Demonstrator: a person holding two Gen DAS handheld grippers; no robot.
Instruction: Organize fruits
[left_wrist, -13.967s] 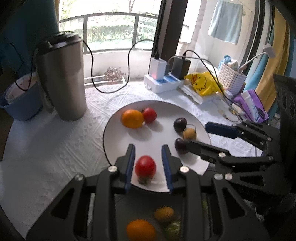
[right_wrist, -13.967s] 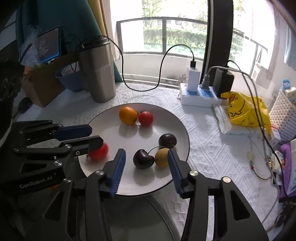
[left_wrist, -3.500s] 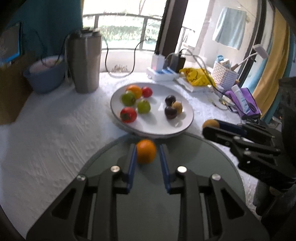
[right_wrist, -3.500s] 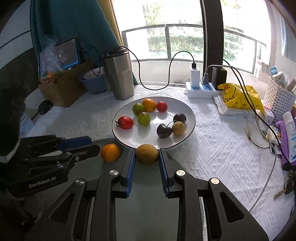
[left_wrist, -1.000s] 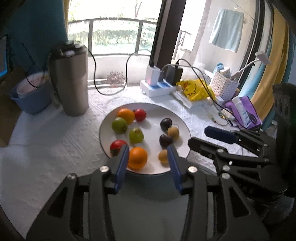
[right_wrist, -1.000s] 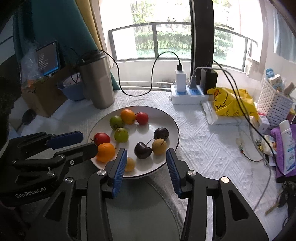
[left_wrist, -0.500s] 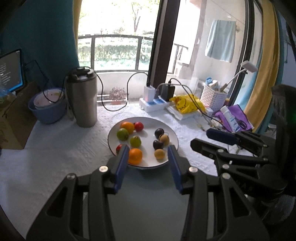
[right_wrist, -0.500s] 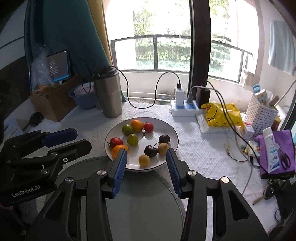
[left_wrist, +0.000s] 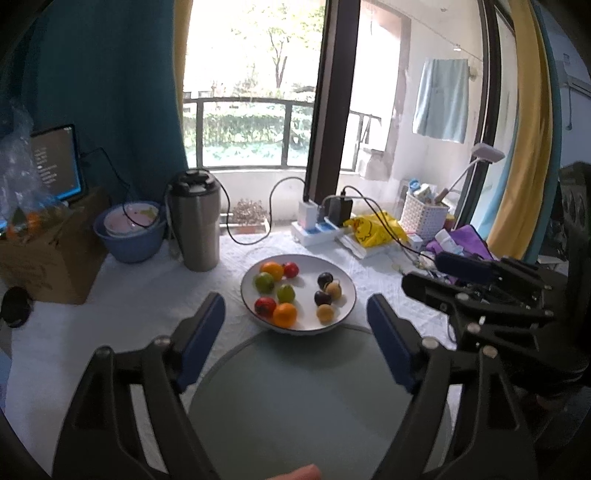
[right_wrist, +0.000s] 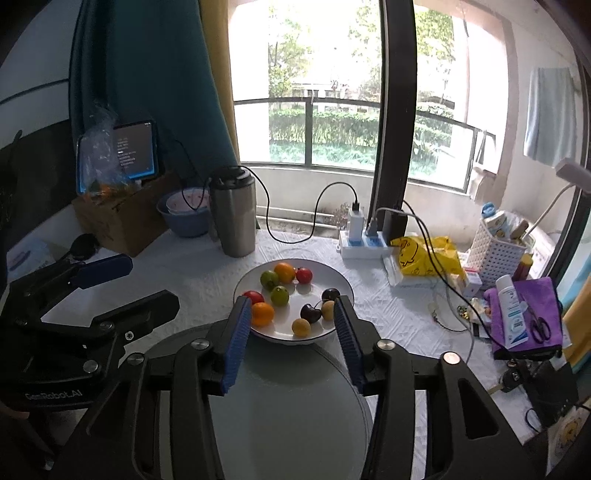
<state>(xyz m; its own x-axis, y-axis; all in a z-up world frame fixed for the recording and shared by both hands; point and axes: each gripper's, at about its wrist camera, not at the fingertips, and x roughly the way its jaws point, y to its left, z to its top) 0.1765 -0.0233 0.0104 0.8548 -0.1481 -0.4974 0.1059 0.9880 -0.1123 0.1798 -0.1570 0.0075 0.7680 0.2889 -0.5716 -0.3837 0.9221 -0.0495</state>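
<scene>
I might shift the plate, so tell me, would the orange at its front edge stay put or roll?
The orange looks round and smooth, so it would probably roll. It sits near the white plate's shallow rim, which may not stop it. The red fruit beside it might block one side.

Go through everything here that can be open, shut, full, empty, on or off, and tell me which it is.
left gripper: jaws wide open, holding nothing.
right gripper: jaws open, holding nothing.
white plate: loaded with fruit.
grey round tray: bare, no fruit on it.
steel tumbler: upright, lid on.
tablet: screen lit.
power strip: chargers plugged in.
white basket: filled with small items.
</scene>
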